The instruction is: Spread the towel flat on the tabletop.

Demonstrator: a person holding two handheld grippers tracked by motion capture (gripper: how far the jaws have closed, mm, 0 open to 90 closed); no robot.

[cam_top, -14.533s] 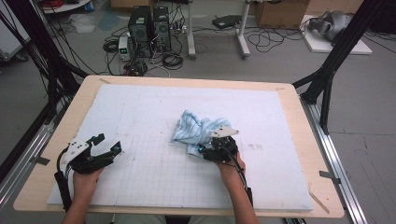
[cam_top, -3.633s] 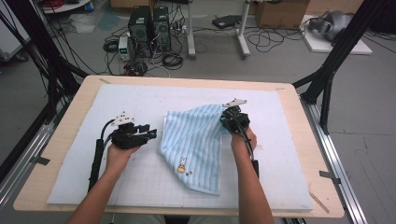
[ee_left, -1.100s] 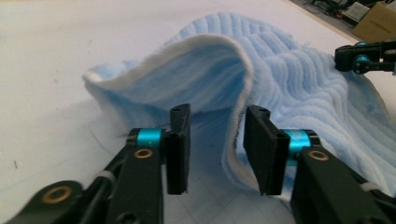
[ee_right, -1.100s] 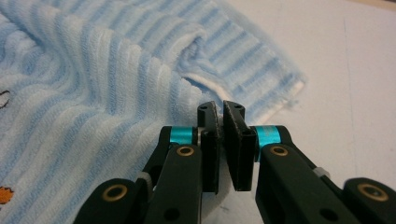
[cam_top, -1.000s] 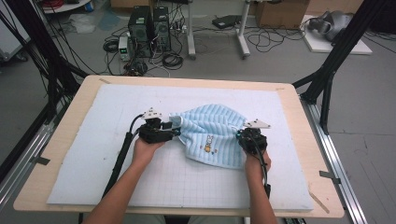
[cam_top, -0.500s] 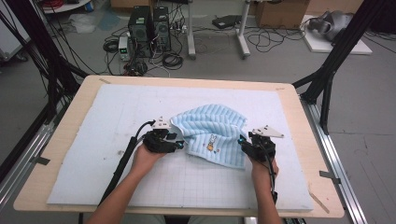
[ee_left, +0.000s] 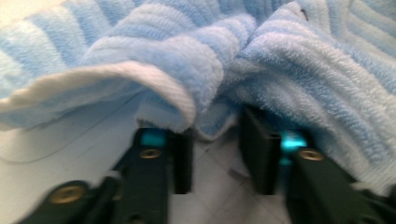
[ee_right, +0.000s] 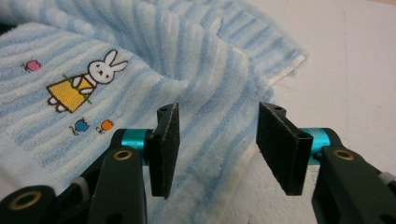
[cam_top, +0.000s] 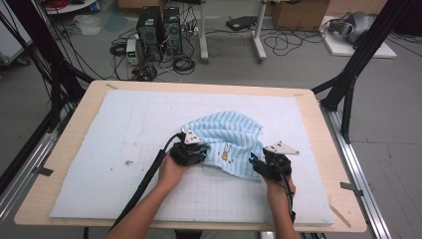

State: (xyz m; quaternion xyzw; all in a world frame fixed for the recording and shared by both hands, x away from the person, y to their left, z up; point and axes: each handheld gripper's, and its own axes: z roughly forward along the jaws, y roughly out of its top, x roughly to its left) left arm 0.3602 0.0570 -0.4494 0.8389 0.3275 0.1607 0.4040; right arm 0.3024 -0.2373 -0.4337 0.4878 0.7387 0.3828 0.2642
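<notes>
step: regrip towel mid-mat | left gripper: jaws just closing round bunched hem, not yet pinching | right gripper: jaws just opening, astride edge, holding nothing | tip: I should catch every layer before lifting

Light blue and white striped towel with a white rabbit in a yellow dress; pale blue mat with a grid, tan bench.
</notes>
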